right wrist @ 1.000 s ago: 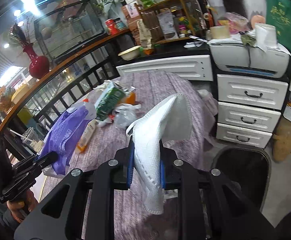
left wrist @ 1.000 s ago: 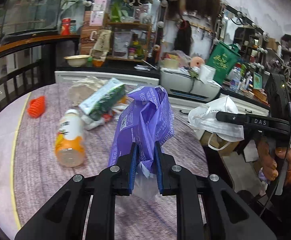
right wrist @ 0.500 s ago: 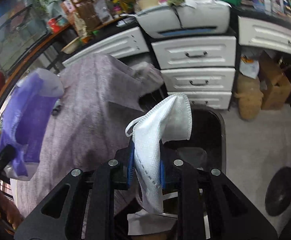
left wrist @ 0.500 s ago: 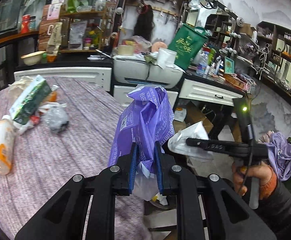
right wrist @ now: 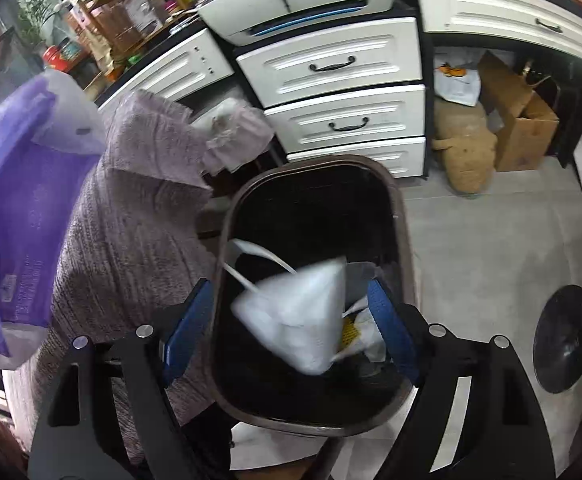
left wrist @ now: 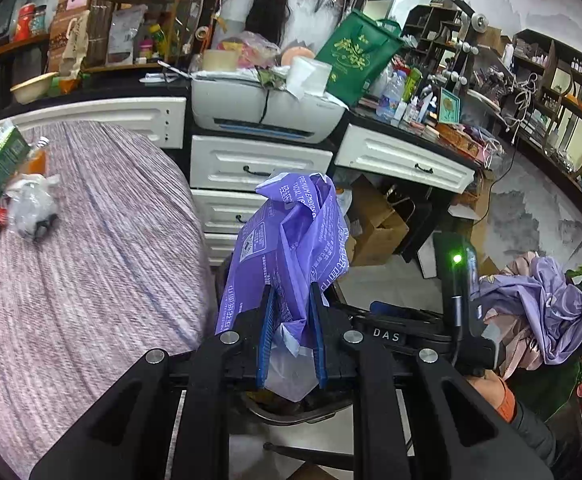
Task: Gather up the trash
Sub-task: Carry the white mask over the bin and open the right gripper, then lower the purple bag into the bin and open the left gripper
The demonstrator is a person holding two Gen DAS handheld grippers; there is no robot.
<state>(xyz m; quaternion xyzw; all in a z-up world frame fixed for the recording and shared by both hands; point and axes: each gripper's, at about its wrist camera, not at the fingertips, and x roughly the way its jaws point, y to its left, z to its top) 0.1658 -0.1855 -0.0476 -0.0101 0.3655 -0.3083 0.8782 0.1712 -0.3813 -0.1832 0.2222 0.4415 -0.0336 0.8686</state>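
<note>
Two grippers work beside the dark trash bin [right wrist: 401,216]. Directly above the bin's mouth, the right gripper [right wrist: 291,320] has its blue pads spread wide and its jaws are opening; the white face mask [right wrist: 299,316] sits blurred between them, touching neither pad, over the bin's black inside. Left of the bin, by the purple-clothed table [left wrist: 91,248], the left gripper [left wrist: 291,336] is clamped tight on a crumpled purple tissue wrapper [left wrist: 291,240].
</note>
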